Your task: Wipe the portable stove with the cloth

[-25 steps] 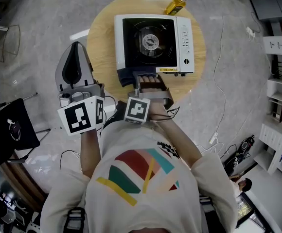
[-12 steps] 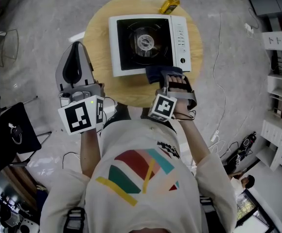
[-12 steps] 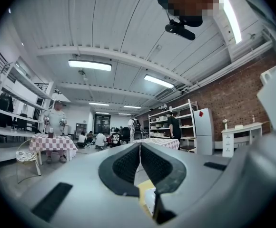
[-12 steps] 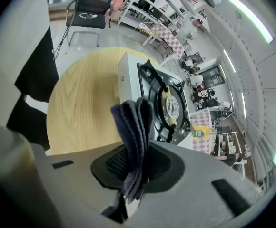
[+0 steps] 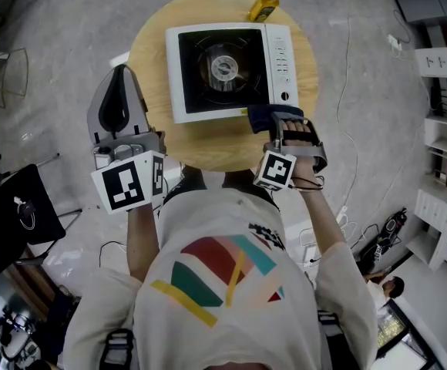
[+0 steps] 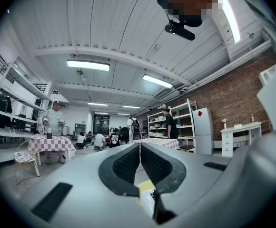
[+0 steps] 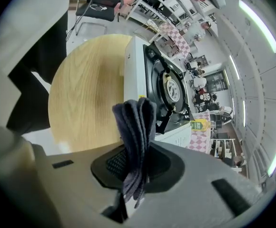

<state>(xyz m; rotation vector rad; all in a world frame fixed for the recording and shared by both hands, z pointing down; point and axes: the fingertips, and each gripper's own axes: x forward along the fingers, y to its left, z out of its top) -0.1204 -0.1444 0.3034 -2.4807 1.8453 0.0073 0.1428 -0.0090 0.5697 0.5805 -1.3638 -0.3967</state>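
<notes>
Head view:
- Round wooden table (image 5: pixel 152 79) carries the portable stove (image 5: pixel 231 68), which has a white body and a black top with the burner (image 5: pixel 223 68) in the middle.
- A yellow bottle (image 5: pixel 264 5) stands at the table's far edge, just beyond the stove.
- The right gripper (image 5: pixel 276 123) is at the stove's near right corner. The dark blue cloth (image 5: pixel 263 114) sticks out of its tip and lies along the stove's near edge. Contact cannot be confirmed from here.
- The left gripper (image 5: pixel 121 77) is left of the table, off the tabletop and well apart from the stove.

Left gripper view:
- The left gripper (image 6: pixel 139 150) has its jaws pressed together with nothing between the pads.
- The camera looks out over a room with a white ceiling, strip lights, a brick wall on the right and checked tables (image 6: pixel 51 144) with people around them.

Right gripper view:
- The right gripper (image 7: pixel 139 161) has its jaws pinching the cloth (image 7: pixel 137 122), which stands folded between the pads.
- Its free end overlaps the stove (image 7: pixel 173 91) at the white near edge.
- The table (image 7: pixel 90 89) is to the left and the bottle (image 7: pixel 198 124) is beyond the stove.
</notes>
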